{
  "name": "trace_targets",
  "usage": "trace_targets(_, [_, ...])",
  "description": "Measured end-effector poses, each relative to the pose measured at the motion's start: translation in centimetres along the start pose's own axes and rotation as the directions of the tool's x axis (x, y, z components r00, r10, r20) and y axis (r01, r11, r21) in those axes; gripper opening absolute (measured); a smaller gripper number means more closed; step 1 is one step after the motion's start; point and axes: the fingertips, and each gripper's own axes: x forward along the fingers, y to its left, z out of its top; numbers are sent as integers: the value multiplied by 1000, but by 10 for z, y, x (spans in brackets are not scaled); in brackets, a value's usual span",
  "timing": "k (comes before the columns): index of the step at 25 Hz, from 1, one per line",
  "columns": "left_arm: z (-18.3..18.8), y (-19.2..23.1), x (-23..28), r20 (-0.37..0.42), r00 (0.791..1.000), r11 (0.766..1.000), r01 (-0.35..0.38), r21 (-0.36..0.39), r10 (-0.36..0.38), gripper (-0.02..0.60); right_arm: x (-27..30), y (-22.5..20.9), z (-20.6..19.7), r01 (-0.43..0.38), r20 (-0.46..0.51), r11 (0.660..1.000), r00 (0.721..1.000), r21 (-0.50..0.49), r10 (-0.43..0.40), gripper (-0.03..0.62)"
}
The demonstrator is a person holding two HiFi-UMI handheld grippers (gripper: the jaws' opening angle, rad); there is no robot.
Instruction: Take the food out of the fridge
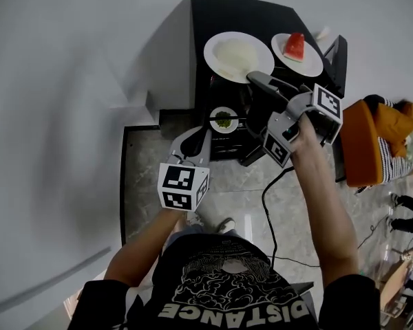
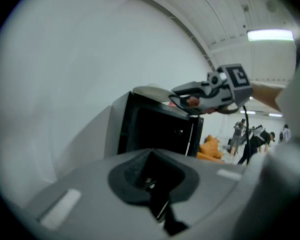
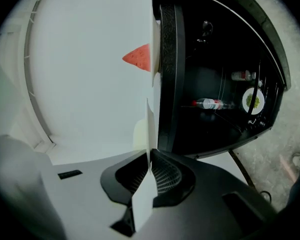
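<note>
A black mini fridge point(image 1: 261, 16) stands against the wall with its door point(image 1: 340, 52) swung open. On its top lie a white plate with pale food point(image 1: 220, 43) and a plate with a watermelon slice point(image 1: 310, 64). My right gripper point(image 1: 259, 80) is shut on the near rim of the pale-food plate point(image 3: 151, 109), which shows edge-on in the right gripper view; the red slice point(image 3: 138, 57) shows beyond it. Inside the fridge sit a small plate of greens point(image 1: 224, 119) point(image 3: 253, 101) and a bottle point(image 3: 210, 104). My left gripper point(image 1: 191, 138) point(image 2: 152, 184) hovers shut and empty in front of the fridge point(image 2: 155, 129).
An orange seat point(image 1: 363, 143) with a striped cloth stands right of the fridge. A black cable point(image 1: 267, 205) runs across the stone floor. A white wall lies to the left. People point(image 2: 250, 139) stand far off in the room.
</note>
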Motion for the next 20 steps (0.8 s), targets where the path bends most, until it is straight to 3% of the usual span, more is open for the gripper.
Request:
trace_targets(13, [13, 23, 14, 14, 998, 998, 64, -21, -64, 3, 53, -5, 31, -6, 152, 999, 988, 51, -2, 15])
trace_targets(20, [7, 19, 22, 3, 997, 996, 81, -26, -81, 3, 61, -2, 29, -76, 140, 997, 987, 19, 73, 19])
